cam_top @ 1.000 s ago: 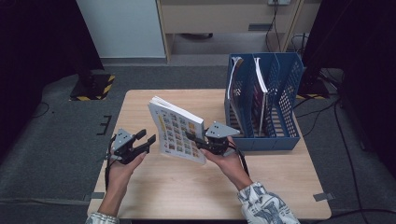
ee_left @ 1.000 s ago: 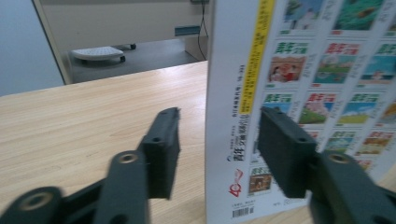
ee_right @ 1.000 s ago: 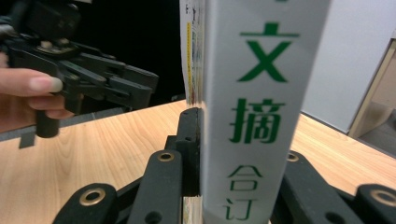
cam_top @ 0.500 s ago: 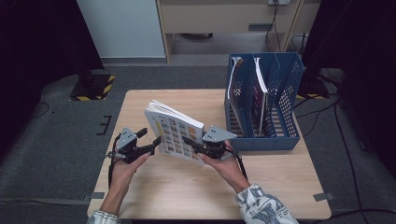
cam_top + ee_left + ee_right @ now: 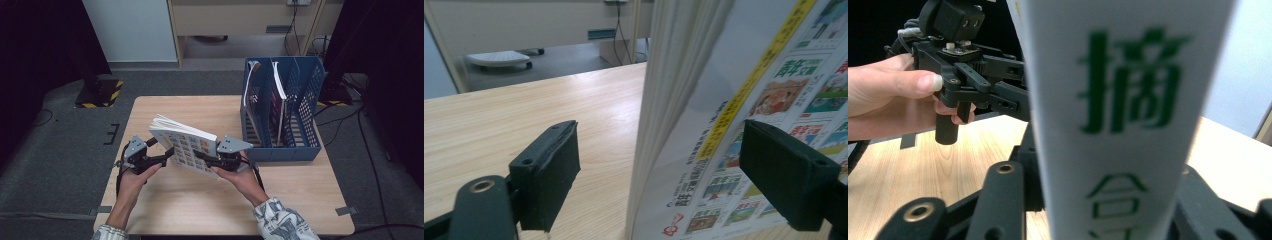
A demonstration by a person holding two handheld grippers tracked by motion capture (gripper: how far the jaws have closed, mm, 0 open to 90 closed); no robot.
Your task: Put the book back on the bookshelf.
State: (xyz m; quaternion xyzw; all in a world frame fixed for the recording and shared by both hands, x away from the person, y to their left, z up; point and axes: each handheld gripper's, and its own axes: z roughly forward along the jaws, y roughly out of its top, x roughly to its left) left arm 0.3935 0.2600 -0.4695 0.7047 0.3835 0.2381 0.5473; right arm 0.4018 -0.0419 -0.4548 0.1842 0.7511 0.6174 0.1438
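A thick book [image 5: 187,145] with a cover of small coloured pictures is held tilted above the wooden table [image 5: 200,210]. My right gripper [image 5: 210,161] is shut on its white spine [image 5: 1123,100], which carries green characters. My left gripper [image 5: 167,152] is open, its jaws straddling the book's page edge [image 5: 664,75] without closing on it. In the left gripper view one jaw stands off the pages and the other lies in front of the cover [image 5: 774,75]. The right gripper view shows the left gripper [image 5: 1013,95] in a hand just beyond the book.
A blue file rack [image 5: 305,145] stands at the table's right side, with two books upright in its left slots. Bare wood lies in front of and behind the hands. Grey carpet surrounds the table.
The right gripper has carried the book left and a little lower. The left gripper has come in, and its open jaws now straddle the book's free edge.
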